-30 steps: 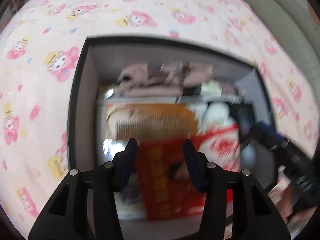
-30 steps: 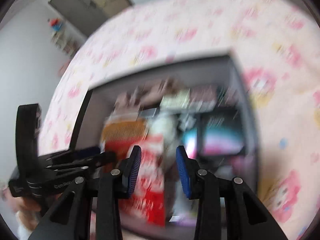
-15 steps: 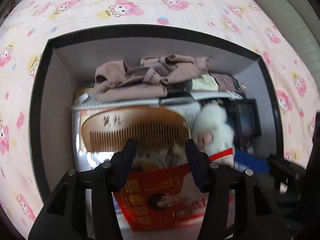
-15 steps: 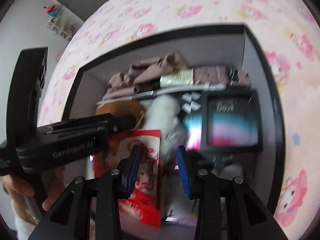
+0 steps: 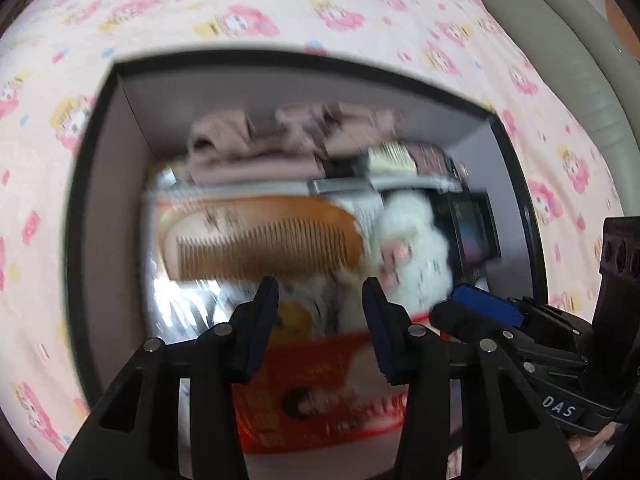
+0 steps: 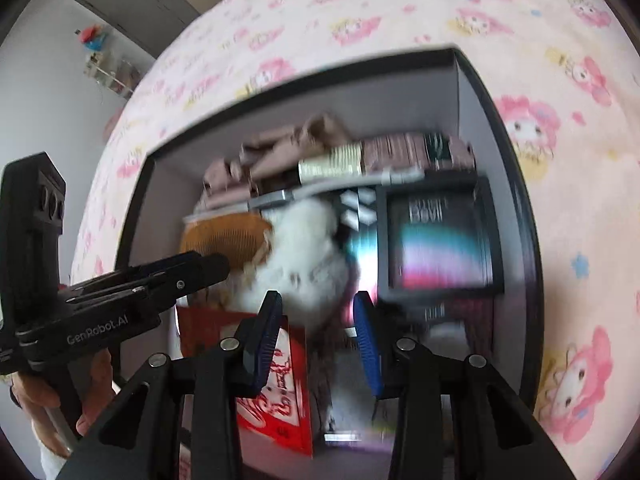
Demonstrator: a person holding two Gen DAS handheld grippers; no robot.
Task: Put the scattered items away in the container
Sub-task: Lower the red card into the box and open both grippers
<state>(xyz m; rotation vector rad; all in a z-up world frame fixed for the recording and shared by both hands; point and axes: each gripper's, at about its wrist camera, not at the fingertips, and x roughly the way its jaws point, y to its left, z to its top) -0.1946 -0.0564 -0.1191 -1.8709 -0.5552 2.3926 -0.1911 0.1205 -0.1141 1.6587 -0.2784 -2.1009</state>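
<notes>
Both hand-held grippers hang over the box (image 5: 100, 184), which sits on a bed covered in a pink cartoon-print sheet (image 5: 280, 12). The left hand-held gripper (image 5: 320, 300) has just been closing its jaws a little; they are apart with nothing between them, poised above the red packet (image 5: 320, 392) near the front of the box. The right hand-held gripper (image 6: 316, 320) also has its jaws apart and empty, over the white fluffy toy (image 6: 304, 256) in the middle of the box. Compared with a second ago, both views show the box contents from slightly closer, and no item has left or entered the box in that time. This suggests the scattered things are already gathered, and what remains is probably settling or checking them. Inside the box, a wooden comb (image 5: 260, 236) lies on a shiny wrapped packet at the left, teeth toward the front. Folded brownish cloth (image 5: 280, 140) fills the back wall. The fluffy toy is just beside the comb, to its right. A dark square case with a rainbow sheen (image 6: 444, 240) takes the right side. Both views are blurred, so finer detail cannot be read.
</notes>
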